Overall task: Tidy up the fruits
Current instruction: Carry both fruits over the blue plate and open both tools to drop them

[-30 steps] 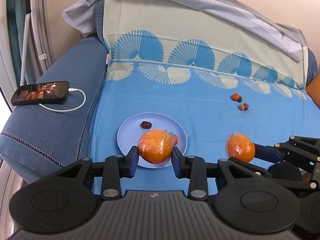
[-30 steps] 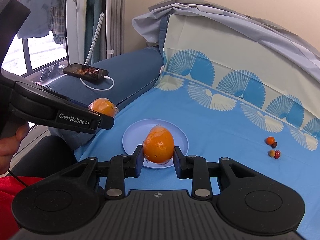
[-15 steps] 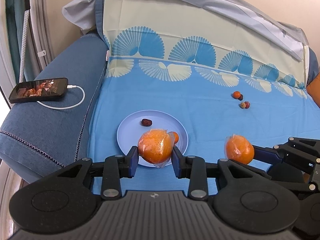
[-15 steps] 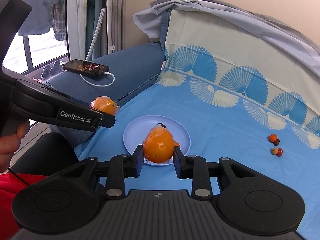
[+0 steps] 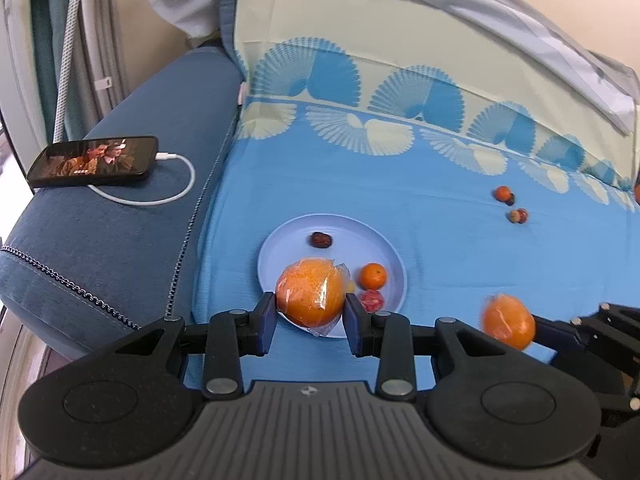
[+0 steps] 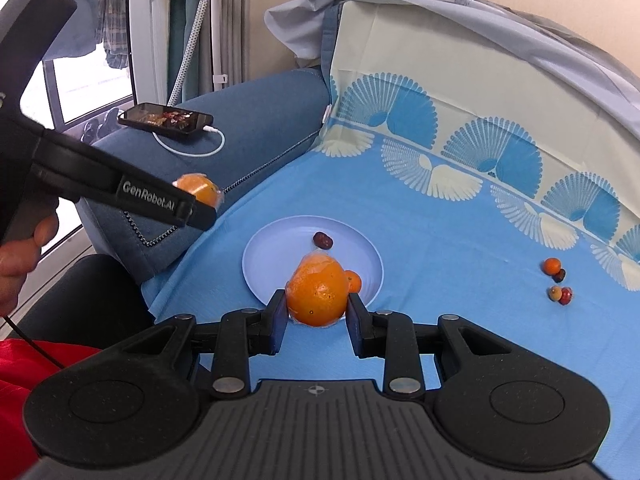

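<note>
My left gripper is shut on a plastic-wrapped orange, held above the near rim of a light blue plate. My right gripper is shut on a second wrapped orange, just in front of the same plate. The plate holds a dark date, a small tangerine and a red fruit. Each gripper's orange shows in the other view: the right one's and the left one's.
Several small fruits lie loose on the blue sheet at the right. A phone with a white cable rests on the blue sofa armrest at the left. A patterned backrest cover rises behind.
Both grippers have moved forward and slightly up with their oranges, bringing the plate closer. More of the plate's small fruits now show past the oranges.
</note>
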`<act>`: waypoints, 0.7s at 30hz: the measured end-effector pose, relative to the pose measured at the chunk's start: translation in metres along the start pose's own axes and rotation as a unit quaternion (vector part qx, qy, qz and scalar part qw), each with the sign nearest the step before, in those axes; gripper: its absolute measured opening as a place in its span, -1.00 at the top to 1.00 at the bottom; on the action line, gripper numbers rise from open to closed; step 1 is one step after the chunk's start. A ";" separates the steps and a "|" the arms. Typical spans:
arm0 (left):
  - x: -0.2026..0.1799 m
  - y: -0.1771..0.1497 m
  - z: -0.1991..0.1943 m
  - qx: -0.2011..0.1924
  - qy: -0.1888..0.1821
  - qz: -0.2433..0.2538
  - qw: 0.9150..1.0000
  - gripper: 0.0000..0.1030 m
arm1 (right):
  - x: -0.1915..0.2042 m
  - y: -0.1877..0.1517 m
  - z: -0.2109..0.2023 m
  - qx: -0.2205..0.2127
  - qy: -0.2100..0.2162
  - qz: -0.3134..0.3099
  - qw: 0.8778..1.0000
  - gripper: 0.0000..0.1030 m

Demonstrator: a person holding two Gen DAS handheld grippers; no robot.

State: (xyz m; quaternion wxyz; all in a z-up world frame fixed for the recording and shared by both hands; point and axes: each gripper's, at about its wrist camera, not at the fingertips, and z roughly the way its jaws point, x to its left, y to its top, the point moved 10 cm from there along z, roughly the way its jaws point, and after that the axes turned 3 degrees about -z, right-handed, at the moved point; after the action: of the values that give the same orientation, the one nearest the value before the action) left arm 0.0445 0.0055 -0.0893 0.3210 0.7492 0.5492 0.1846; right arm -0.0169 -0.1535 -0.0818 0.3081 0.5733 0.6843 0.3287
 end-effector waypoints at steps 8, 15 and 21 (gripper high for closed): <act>0.012 0.030 0.031 0.004 0.005 0.011 1.000 0.24 | -0.007 0.000 0.033 0.022 0.001 0.017 1.000 0.36; 0.007 0.034 0.085 0.040 -0.009 0.010 0.999 0.24 | -0.011 0.003 0.090 0.054 0.005 0.011 0.998 0.36; 0.007 0.031 0.127 0.071 -0.006 0.014 0.997 0.24 | -0.014 0.004 0.135 0.078 0.016 0.014 0.997 0.36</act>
State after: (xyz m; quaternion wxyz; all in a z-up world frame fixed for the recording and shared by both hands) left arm 0.1483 -0.0286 -0.1610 0.2677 0.7789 0.5484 0.1445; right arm 0.0949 -0.1540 -0.1584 0.2467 0.5996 0.7051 0.2872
